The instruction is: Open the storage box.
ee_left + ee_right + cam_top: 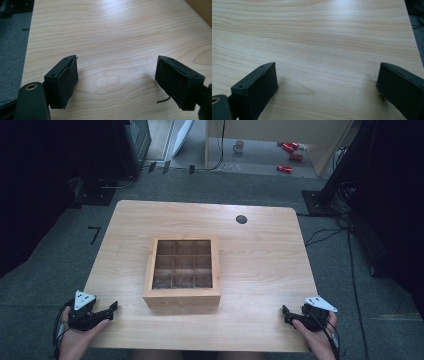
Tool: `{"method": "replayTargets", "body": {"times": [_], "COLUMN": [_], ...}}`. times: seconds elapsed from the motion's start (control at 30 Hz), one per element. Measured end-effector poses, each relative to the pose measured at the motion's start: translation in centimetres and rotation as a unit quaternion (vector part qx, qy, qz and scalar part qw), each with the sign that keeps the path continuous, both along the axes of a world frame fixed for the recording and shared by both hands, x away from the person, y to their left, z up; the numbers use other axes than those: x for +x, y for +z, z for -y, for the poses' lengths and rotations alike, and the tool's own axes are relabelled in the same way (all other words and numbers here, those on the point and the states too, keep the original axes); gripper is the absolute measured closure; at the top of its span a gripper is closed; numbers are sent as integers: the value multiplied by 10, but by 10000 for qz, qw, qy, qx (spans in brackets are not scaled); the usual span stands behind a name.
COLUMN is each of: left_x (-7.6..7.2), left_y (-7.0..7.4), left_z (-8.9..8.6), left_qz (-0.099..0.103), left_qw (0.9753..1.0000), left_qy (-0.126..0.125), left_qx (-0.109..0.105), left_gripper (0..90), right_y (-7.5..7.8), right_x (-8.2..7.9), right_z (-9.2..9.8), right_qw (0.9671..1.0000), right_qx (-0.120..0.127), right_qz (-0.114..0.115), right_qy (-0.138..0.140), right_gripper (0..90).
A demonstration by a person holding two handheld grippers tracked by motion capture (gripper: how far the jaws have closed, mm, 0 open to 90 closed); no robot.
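Note:
A square wooden box (182,272) with a clear lid over a three-by-three grid of compartments sits in the middle of the light wooden table (260,260). At the table's near left corner a hand holds my left gripper (114,308), pointing right toward the box; in its own view the left gripper (116,82) stands open over bare wood. At the near right corner my right gripper (285,314) points left, a hand around it. The right gripper (325,87) is open too, with only table between its jaws.
A small black round disc (241,219) lies near the table's far edge. Beyond the table there is grey carpet, a mug (239,146) and red items (290,150) on the floor. Cables (330,232) run along the right side.

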State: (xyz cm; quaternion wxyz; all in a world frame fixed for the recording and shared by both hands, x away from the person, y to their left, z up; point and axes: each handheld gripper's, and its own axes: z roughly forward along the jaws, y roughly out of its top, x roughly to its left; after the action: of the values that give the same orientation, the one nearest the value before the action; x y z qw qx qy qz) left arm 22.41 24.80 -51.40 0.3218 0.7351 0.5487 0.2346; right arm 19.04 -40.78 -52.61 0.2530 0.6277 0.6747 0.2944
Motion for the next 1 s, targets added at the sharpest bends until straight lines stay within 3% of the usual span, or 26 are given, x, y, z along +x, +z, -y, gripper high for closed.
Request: {"method": "replayTargets", "body": {"times": [0.13, 0.17, 0.2, 0.4, 0.5, 0.57, 0.67, 0.7, 0.73, 0.87, 1.0], "left_x": [-3, -4, -4, -9, -11, -11, -13, -13, -14, -15, -14], "left_y": [6, 9, 9, 20, 22, 23, 24, 24, 26, 26, 26], "left_z": [0, 6, 6, 22, 30, 36, 47, 47, 53, 62, 74], "left_qz": [97, 153, 153, 261, 263, 257, 271, 271, 290, 254, 236], "left_qw": [9993, 9988, 9988, 9946, 9930, 9915, 9873, 9873, 9841, 9823, 9831], "left_qy": [-142, -312, -312, -695, -840, -948, -1174, -1174, -1331, -1448, -1457], "left_qx": [-320, -340, -340, -724, -788, -855, -1037, -1037, -1136, -1165, -1085], "left_gripper": [193, 193, 193, 192, 193, 195, 204, 208, 212, 227, 270], "right_y": [0, 0, 0, 0, 0, 0, 0, 0, 0, 0, 0], "right_x": [0, 1, 1, 2, 2, 2, 3, 3, 3, 4, 3], "right_z": [0, -1, -1, -1, -1, -1, -2, -2, -2, -3, -5], "right_qw": [10000, 10000, 10000, 10000, 10000, 10000, 10000, 10000, 9999, 10000, 9999], "right_qx": [-6, -4, -4, 6, 6, -3, -9, -9, -8, -9, -48], "right_qz": [9, 8, 8, 1, 0, 10, 5, 5, 7, 14, 39], "right_qy": [-7, -42, -42, -87, -83, -69, -80, -80, -102, -88, -107], "right_gripper": [29, 29, 29, 29, 29, 29, 29, 29, 29, 31, 40]}}
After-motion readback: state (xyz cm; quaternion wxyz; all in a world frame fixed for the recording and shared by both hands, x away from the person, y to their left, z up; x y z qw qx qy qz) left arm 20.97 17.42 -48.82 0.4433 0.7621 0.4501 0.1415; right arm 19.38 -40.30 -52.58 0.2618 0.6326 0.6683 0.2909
